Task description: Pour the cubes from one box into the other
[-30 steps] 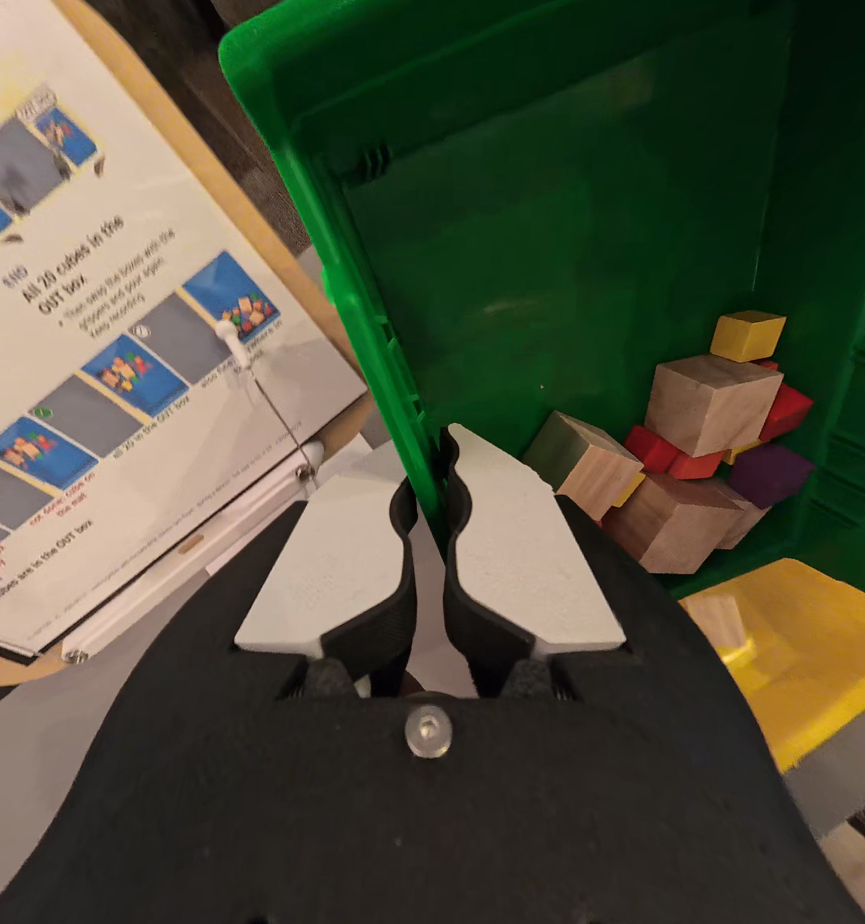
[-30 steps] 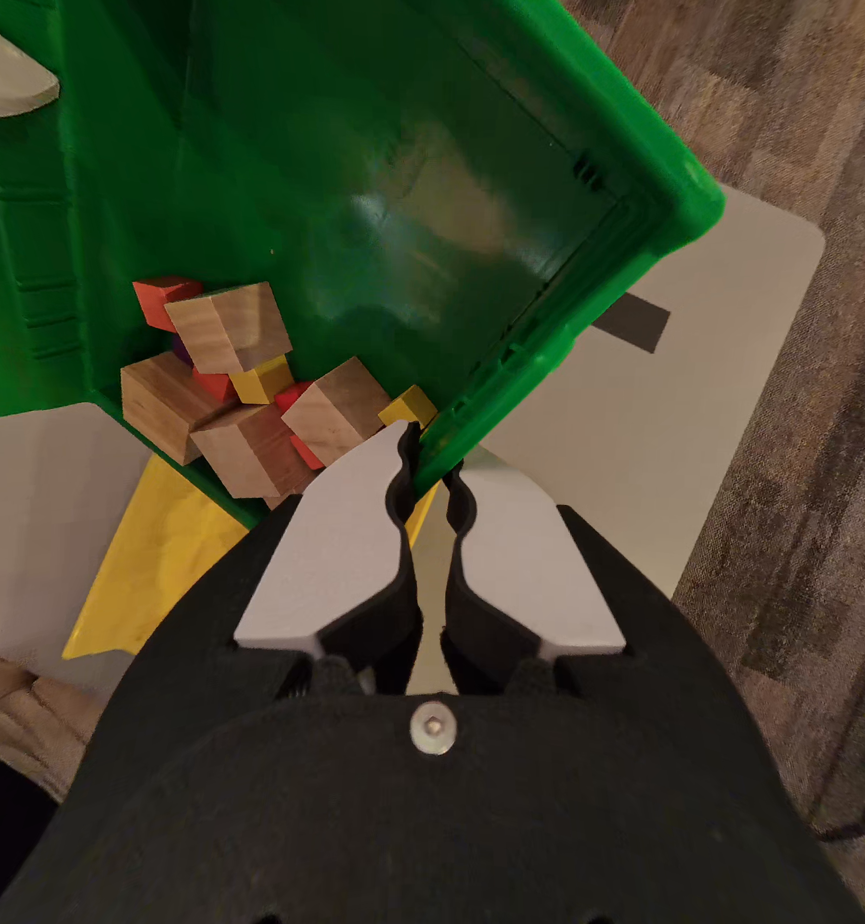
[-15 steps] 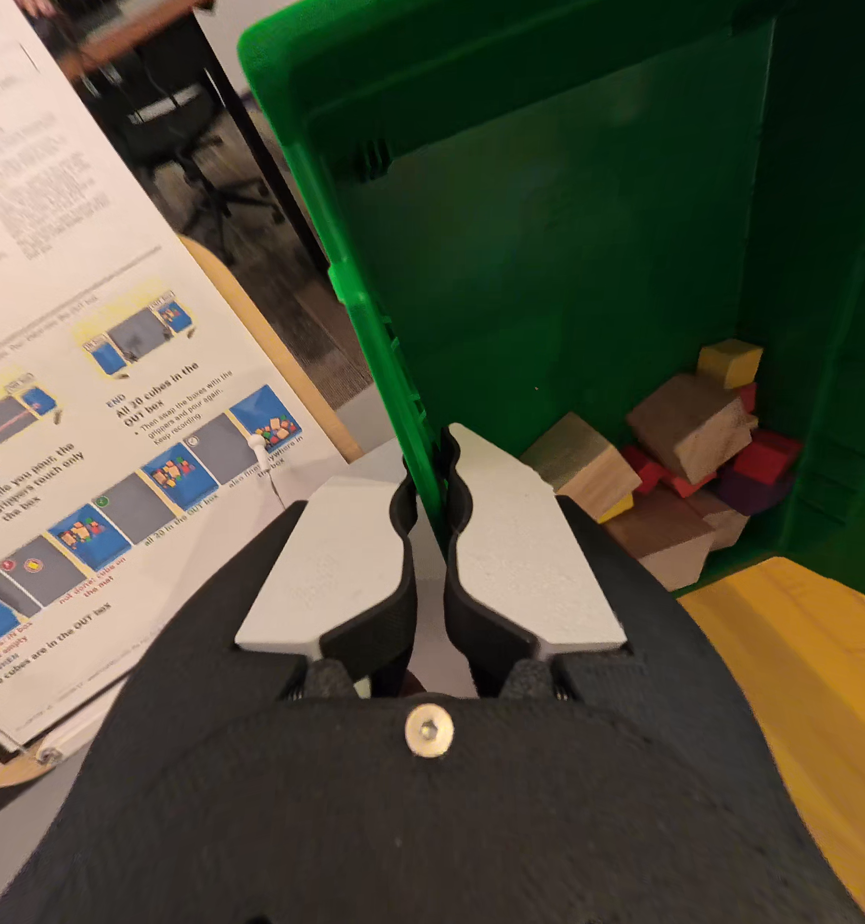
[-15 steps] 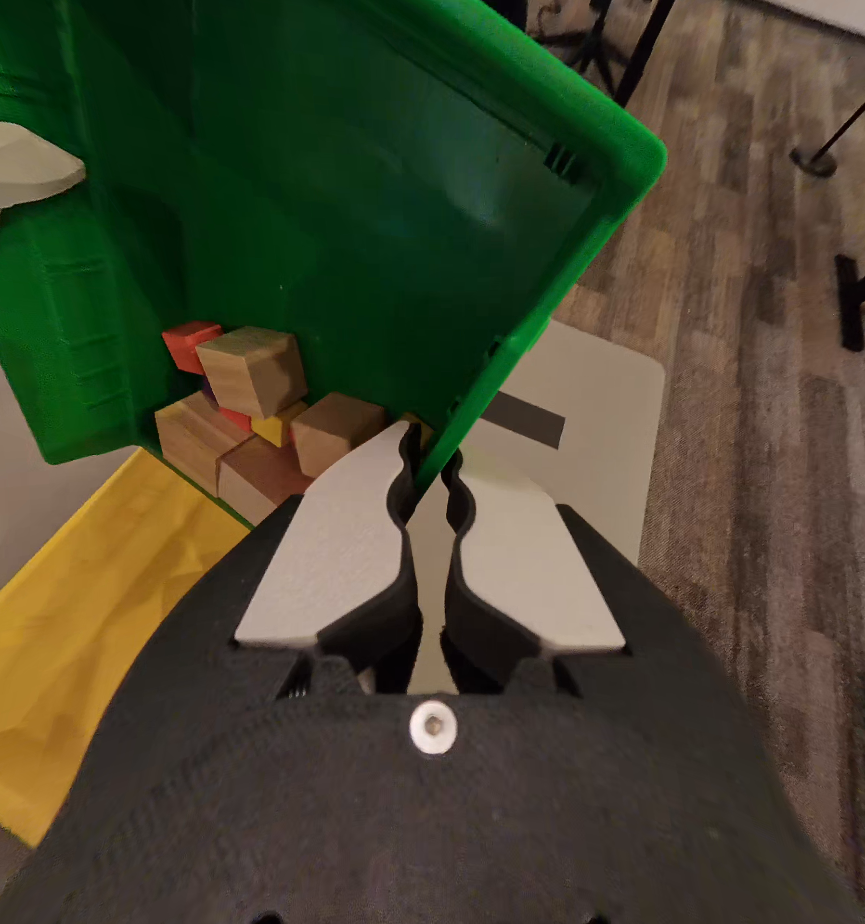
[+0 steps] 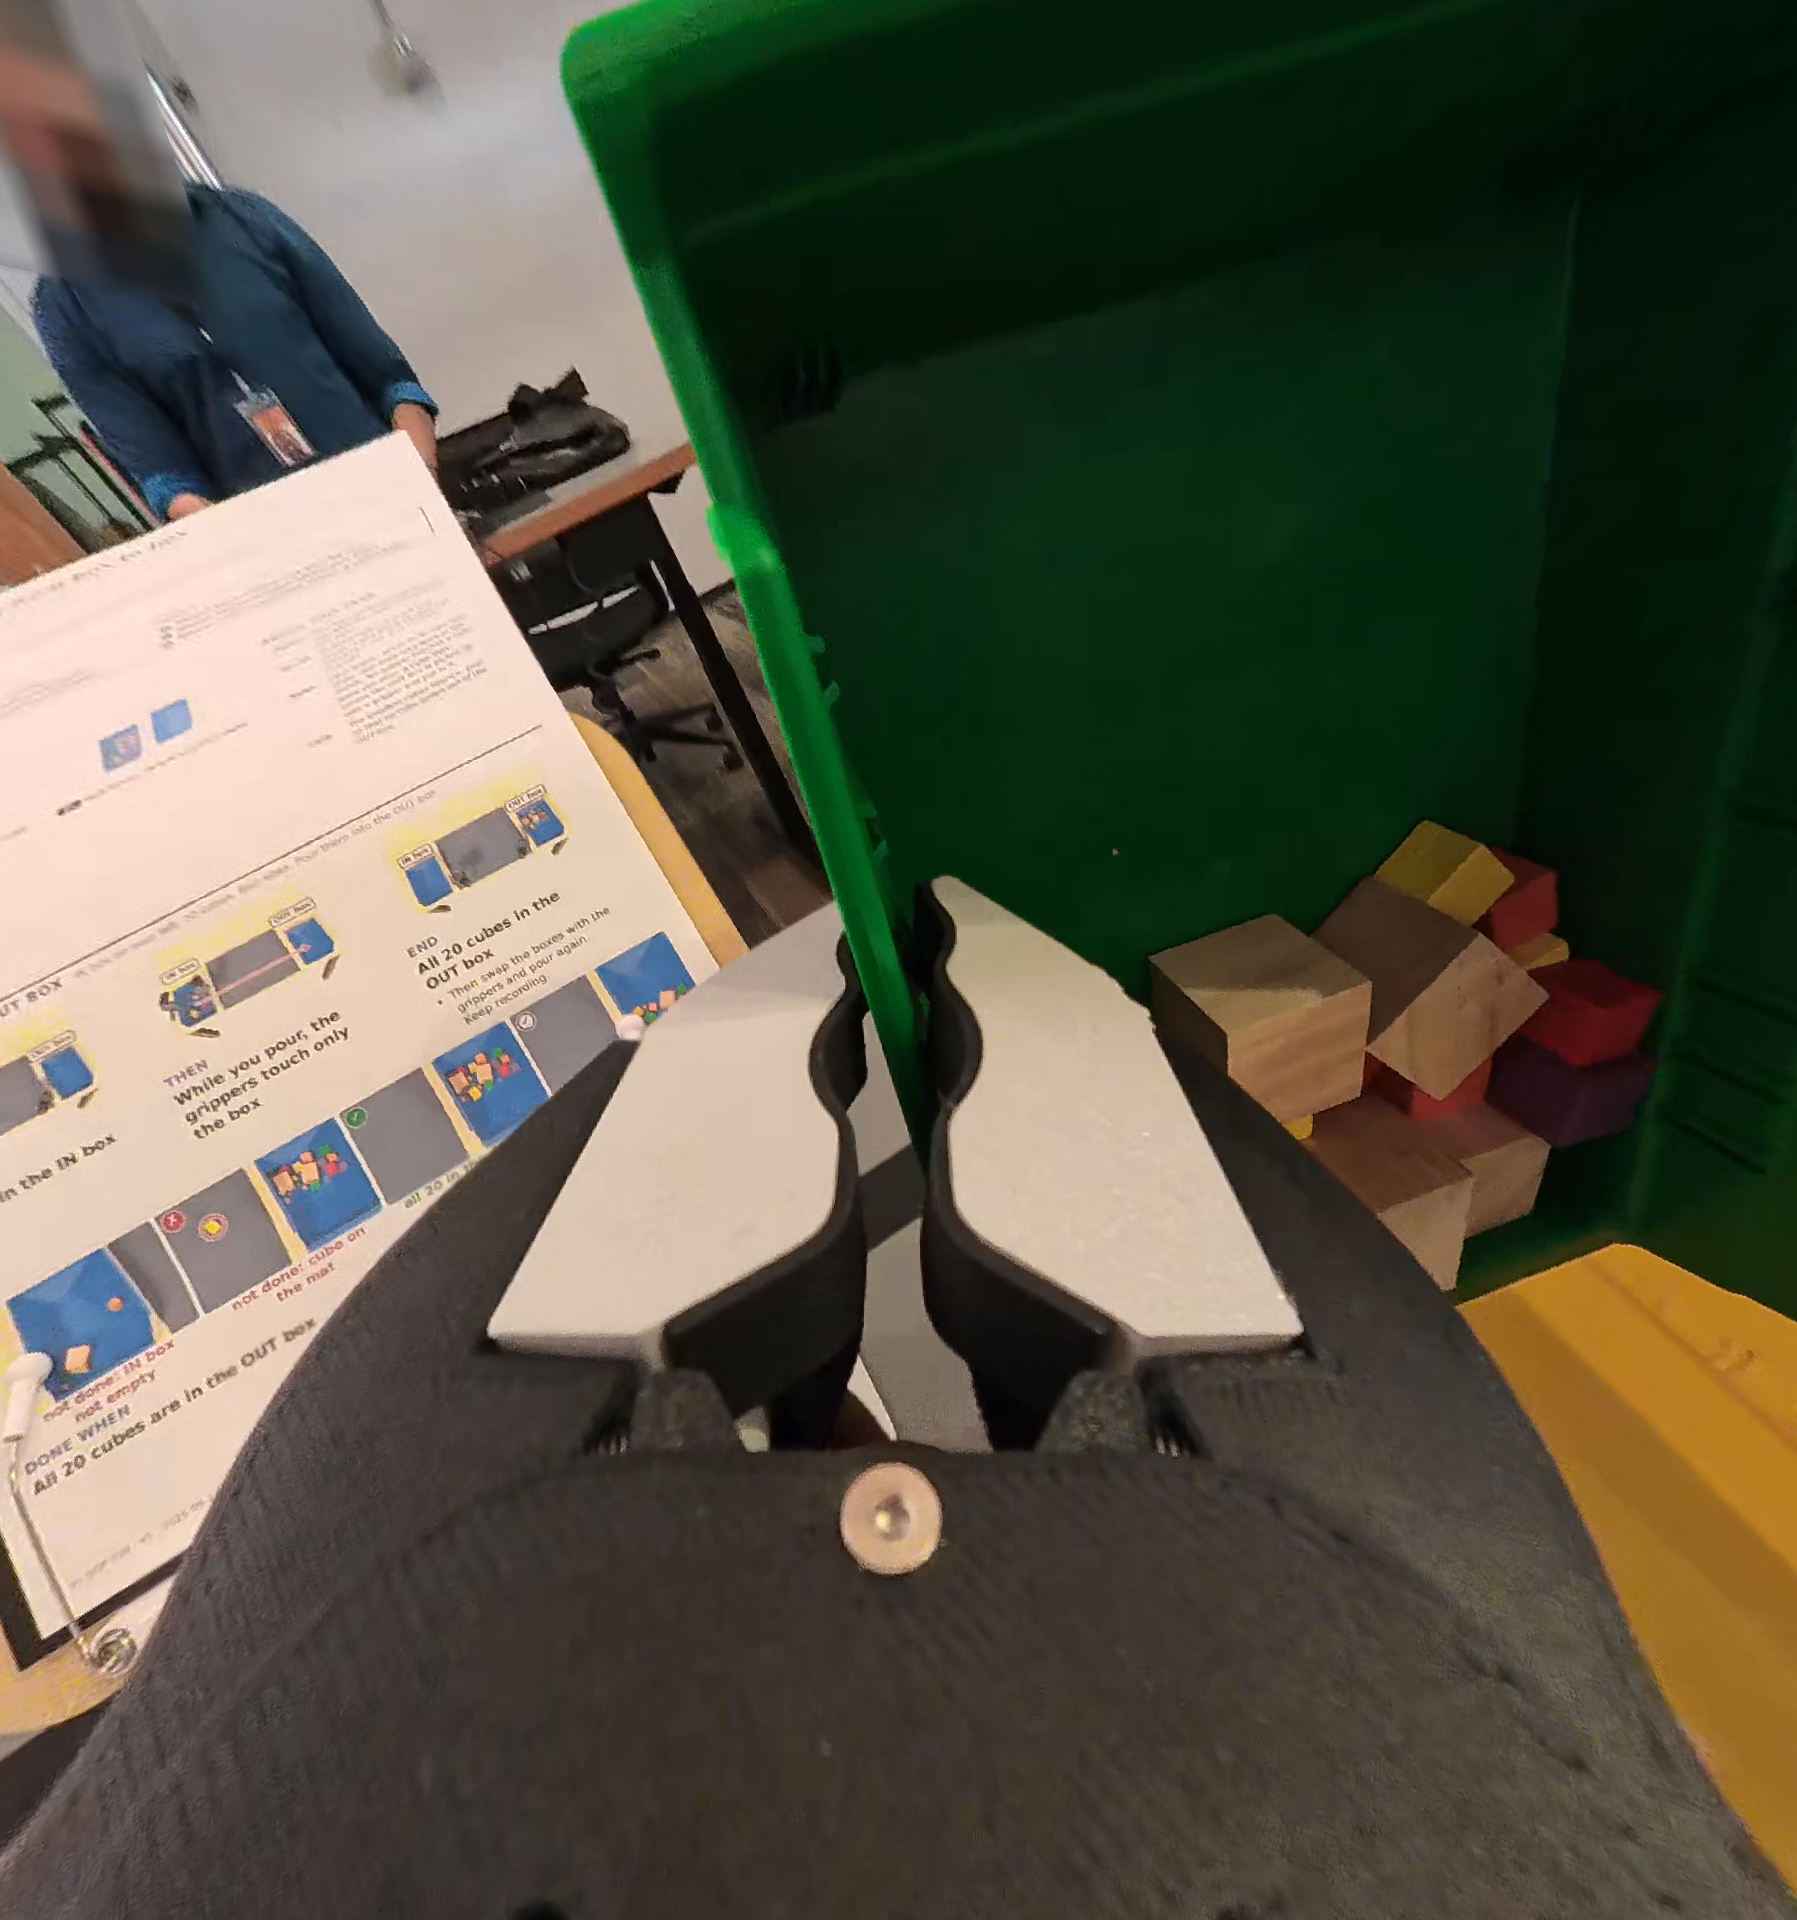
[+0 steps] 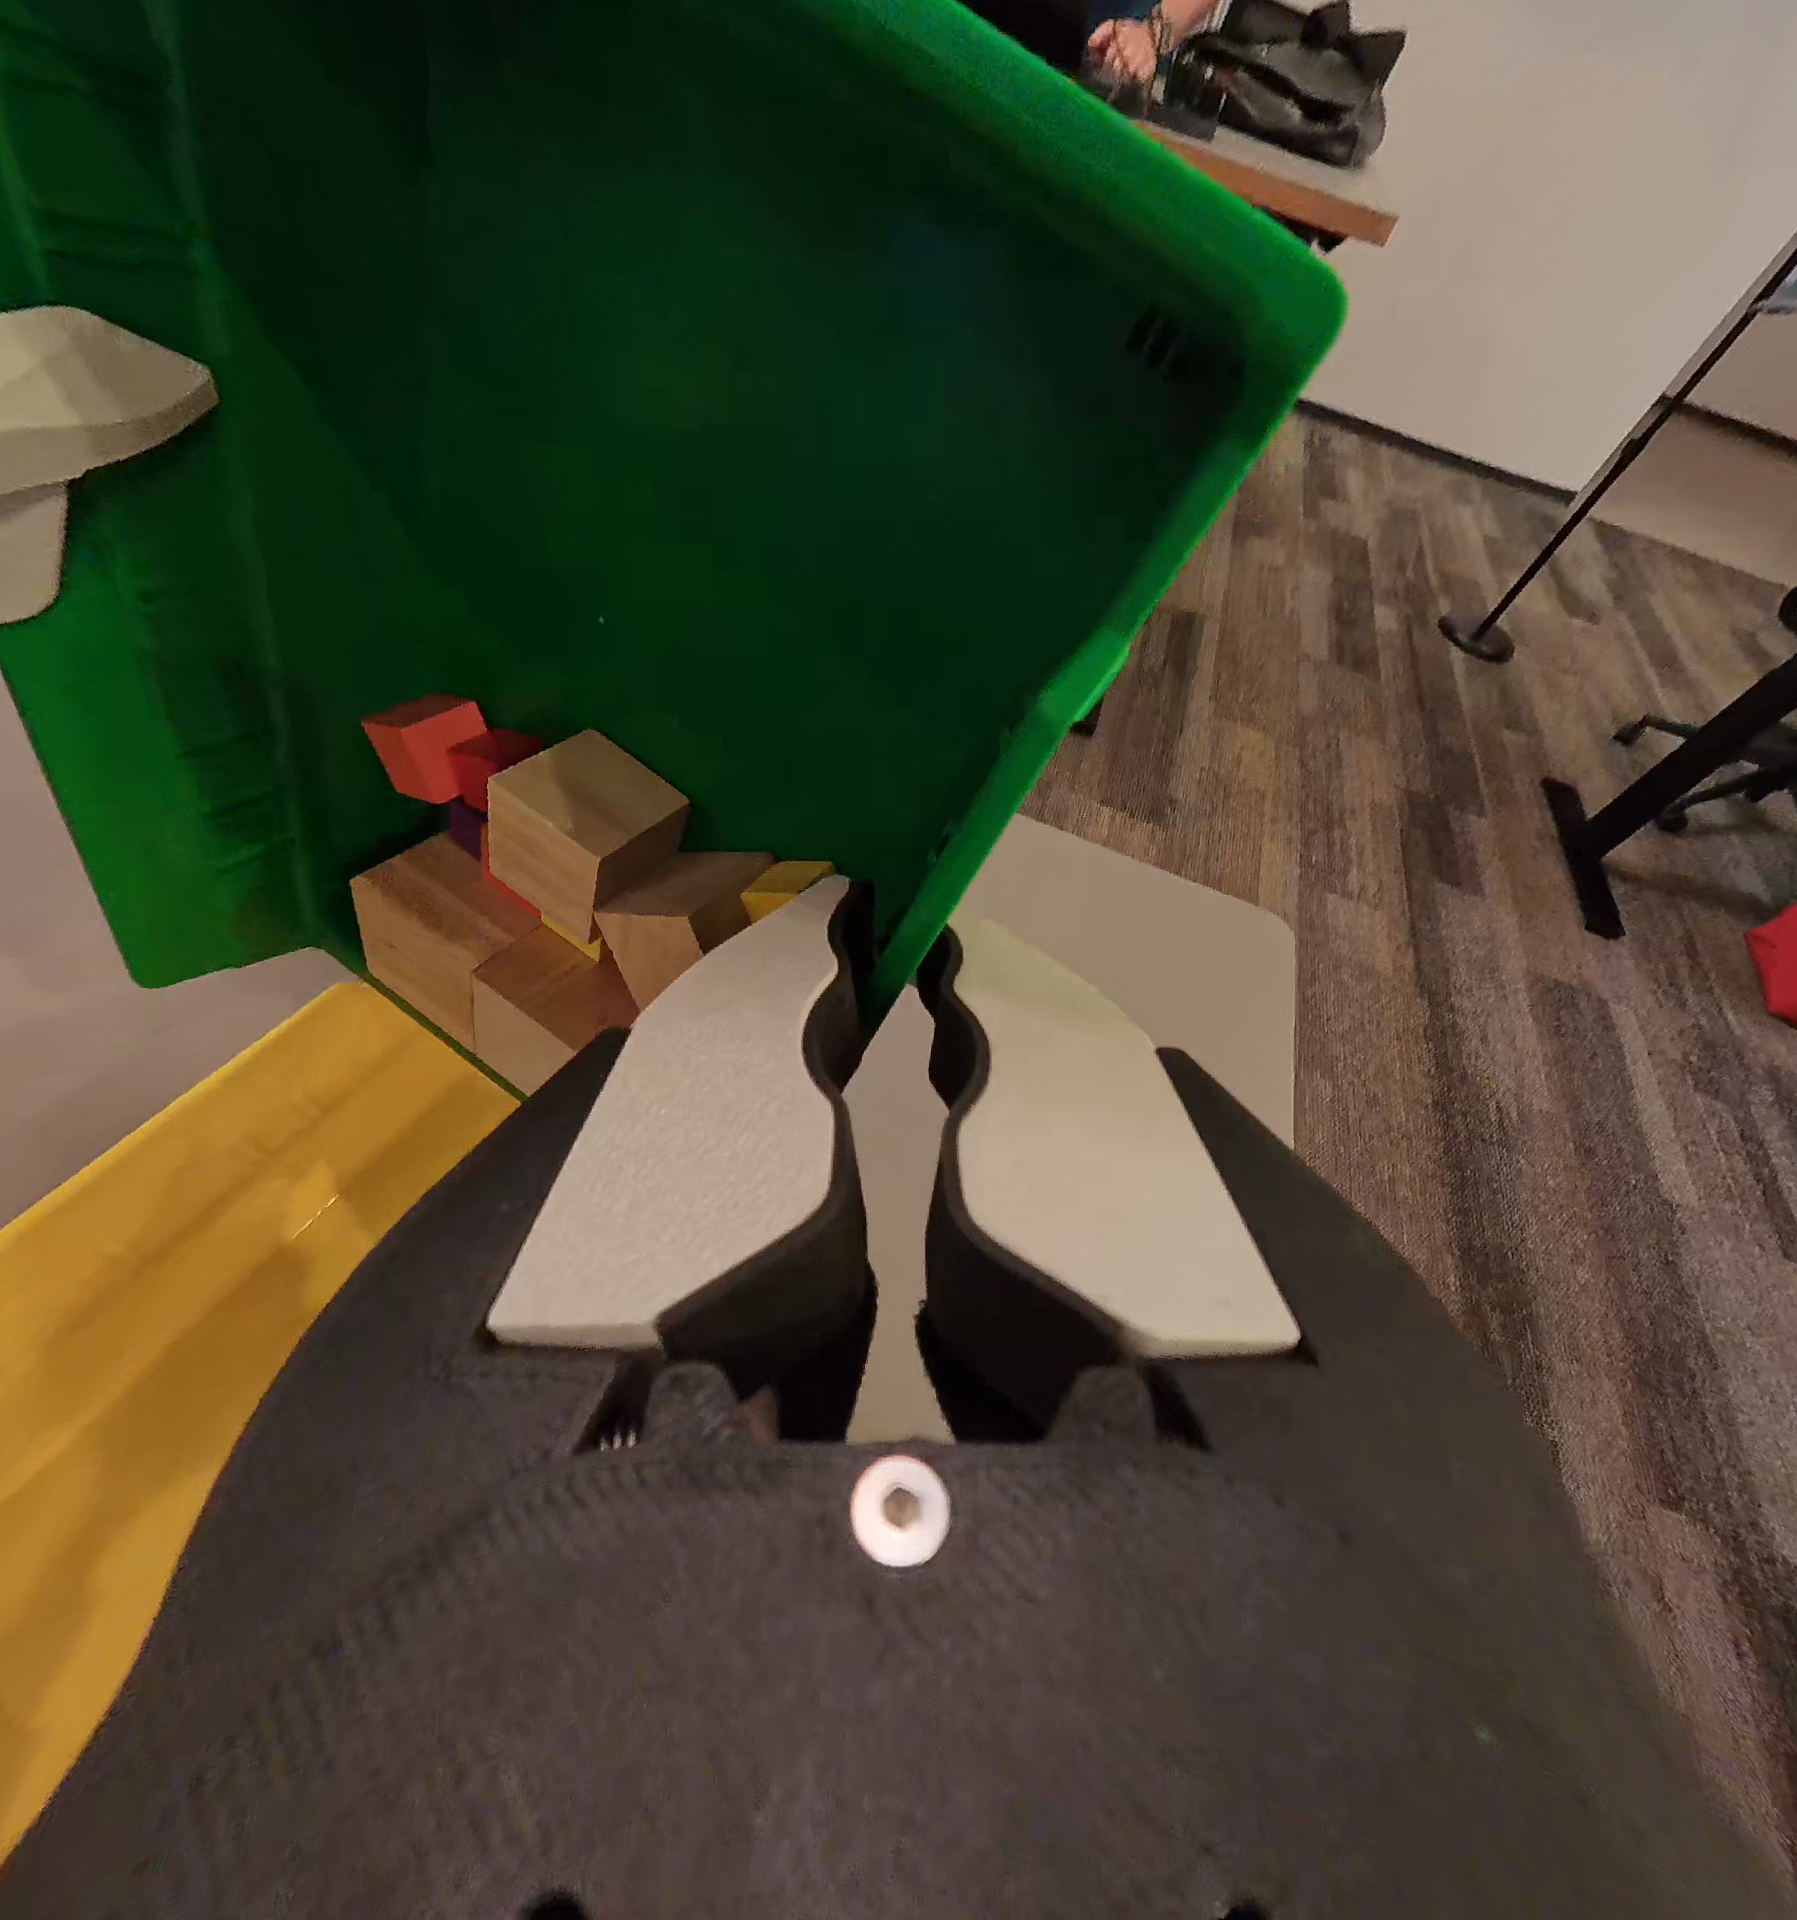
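A green box (image 5: 1237, 582) is tipped up almost on end. My left gripper (image 5: 892, 914) is shut on its left wall. My right gripper (image 6: 889, 920) is shut on the opposite wall of the same green box (image 6: 665, 416). Several wooden, red, yellow and purple cubes (image 5: 1413, 1029) are piled in the box's low end, also seen in the right wrist view (image 6: 561, 873). A yellow box (image 5: 1694, 1486) lies open right under that low end, and shows in the right wrist view (image 6: 146, 1247). The left gripper's fingers (image 6: 63, 405) show on the far wall.
A printed instruction sheet (image 5: 229, 935) stands on a holder to the left. A person in a blue shirt (image 5: 219, 353) stands behind it near a desk (image 5: 603, 499). The grey table mat (image 6: 1133, 935) ends at the right, with carpet floor (image 6: 1496, 935) and stand legs (image 6: 1652, 769) beyond.
Both grippers have raised the far end of the green box, tipping it steeper. The cubes have slid and settled lower against the bottom wall, above the yellow box.
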Demonstrator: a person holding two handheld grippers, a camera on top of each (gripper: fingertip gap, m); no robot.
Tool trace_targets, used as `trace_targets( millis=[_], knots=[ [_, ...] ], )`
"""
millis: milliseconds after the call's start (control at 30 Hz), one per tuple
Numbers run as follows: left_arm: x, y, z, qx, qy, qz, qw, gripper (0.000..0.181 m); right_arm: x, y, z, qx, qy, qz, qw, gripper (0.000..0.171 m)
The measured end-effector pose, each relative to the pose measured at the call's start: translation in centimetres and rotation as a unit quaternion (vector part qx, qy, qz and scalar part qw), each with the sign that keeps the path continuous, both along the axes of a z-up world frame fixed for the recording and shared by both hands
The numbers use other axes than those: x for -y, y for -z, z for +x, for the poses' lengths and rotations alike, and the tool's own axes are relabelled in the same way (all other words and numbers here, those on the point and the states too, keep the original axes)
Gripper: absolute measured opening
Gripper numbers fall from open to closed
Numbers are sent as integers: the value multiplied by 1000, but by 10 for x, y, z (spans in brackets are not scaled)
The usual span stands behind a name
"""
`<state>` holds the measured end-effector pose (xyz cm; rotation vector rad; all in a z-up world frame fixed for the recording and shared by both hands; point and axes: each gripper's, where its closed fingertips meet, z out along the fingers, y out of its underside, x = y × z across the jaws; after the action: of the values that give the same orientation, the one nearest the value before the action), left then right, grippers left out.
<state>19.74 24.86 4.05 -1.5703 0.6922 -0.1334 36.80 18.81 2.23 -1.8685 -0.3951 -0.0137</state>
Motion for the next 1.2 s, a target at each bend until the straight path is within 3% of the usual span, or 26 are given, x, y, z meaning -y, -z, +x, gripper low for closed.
trace_targets(
  millis=[533, 1200],
  knots=[
    [19, -9, 1, 67, 10, 106, 992, 6, 14, -18, 1, -30, -7, 128, 991, 3],
    [26, -2, -8, 111, 14, 151, 982, 7, 23, -9, -10, -72, -13, 173, 982, 5]
  ],
)
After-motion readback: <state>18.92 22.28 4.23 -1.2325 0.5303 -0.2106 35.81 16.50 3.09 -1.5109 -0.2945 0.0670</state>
